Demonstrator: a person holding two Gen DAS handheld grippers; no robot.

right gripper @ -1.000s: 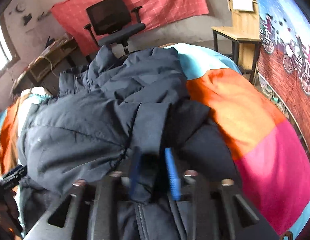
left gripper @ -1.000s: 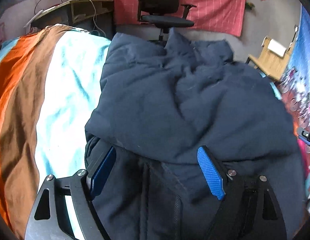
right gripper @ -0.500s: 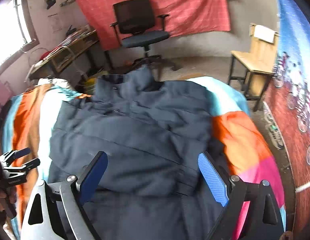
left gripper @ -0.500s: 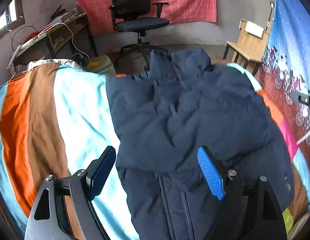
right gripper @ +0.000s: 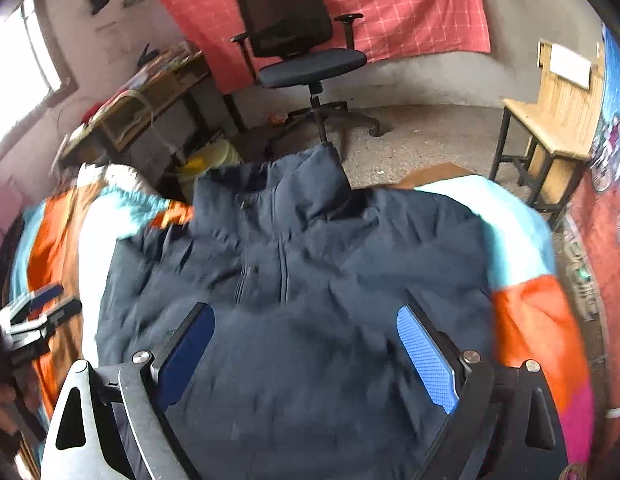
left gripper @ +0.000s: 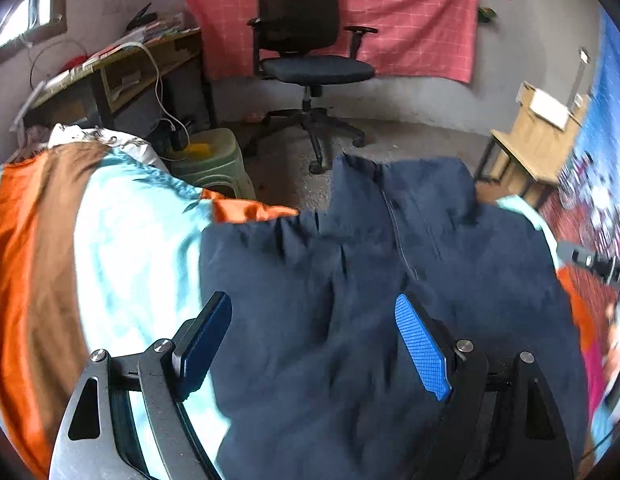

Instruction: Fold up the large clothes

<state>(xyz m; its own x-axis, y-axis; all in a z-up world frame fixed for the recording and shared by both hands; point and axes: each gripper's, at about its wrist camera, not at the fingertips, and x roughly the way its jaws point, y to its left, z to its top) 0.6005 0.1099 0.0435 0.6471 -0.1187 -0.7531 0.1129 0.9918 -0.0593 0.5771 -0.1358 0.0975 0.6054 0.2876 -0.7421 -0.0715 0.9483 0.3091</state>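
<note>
Across the bed with its striped orange, brown and pale-blue satin cover (left gripper: 109, 248) lies the dark navy padded jacket (left gripper: 370, 280), front up, zip running down the middle, its stand-up collar (right gripper: 305, 176) reaching the far edge of the bed, toward the floor and the black office chair (left gripper: 305, 40). The left gripper (left gripper: 314, 344) hovers above the jacket's left half with its fingers spread wide, nothing between them; the right gripper (right gripper: 305, 348) hangs over the middle of the garment near the zip, its fingers likewise spread and empty. Both views are smeared, so fine creases and the exact position of the sleeves cannot be read. The chief risk seems to be the slippery cover: a pull on one side of the bulky jacket could drag the whole garment, and since the collar already sits at the bed's edge, it might slide off toward the floor. Thick padding may also spring out of a shallow pinch, or the fingers might catch only the top layer, or the satin beneath, giving a skewed fold. With the two grippers working close over one garment, as the left one showing at the edge of the right view (right gripper: 33, 316) suggests, a collision is also possible.
</note>
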